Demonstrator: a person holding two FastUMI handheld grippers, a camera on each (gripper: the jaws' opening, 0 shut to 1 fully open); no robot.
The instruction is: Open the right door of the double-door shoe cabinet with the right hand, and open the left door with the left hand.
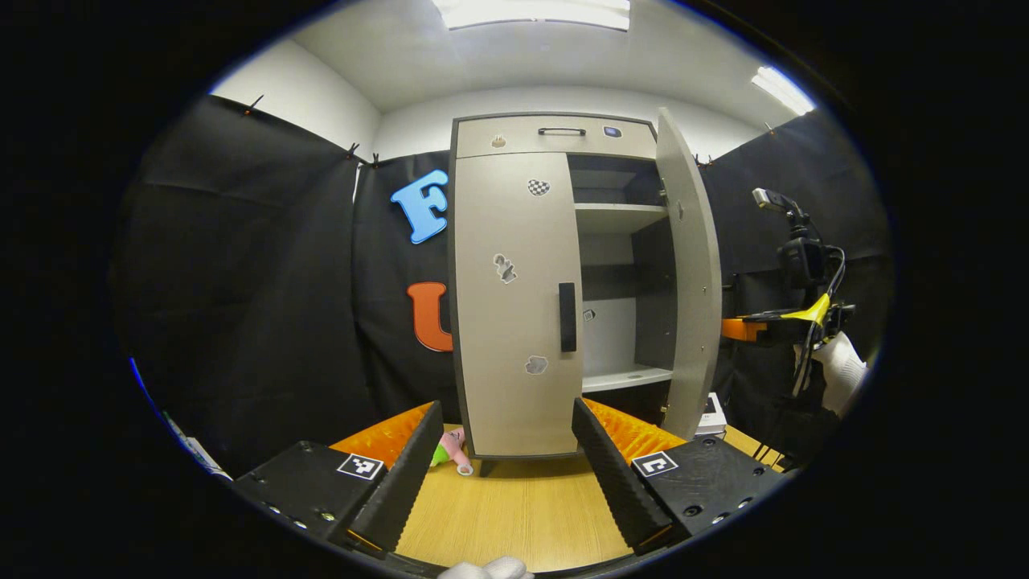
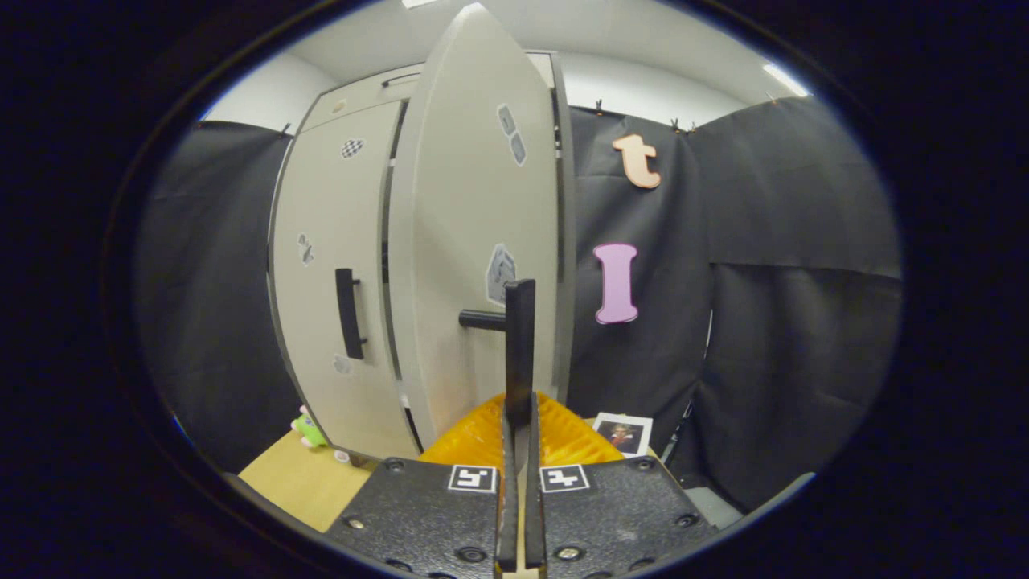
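Note:
The grey double-door shoe cabinet stands on a wooden table. Its left door is closed, with a black vertical handle at its right edge. The right door is swung out, baring the shelves. My left gripper is open and hangs in front of the left door, short of it. In the right gripper view, my right gripper is shut on the right door's black handle, on the outer face of that door. The right gripper also appears beyond the open door's edge.
A small pink and green toy lies on the table by the cabinet's left foot. A box sits by the open door's base, and a photo leans to the right. A gloved hand holds the right gripper.

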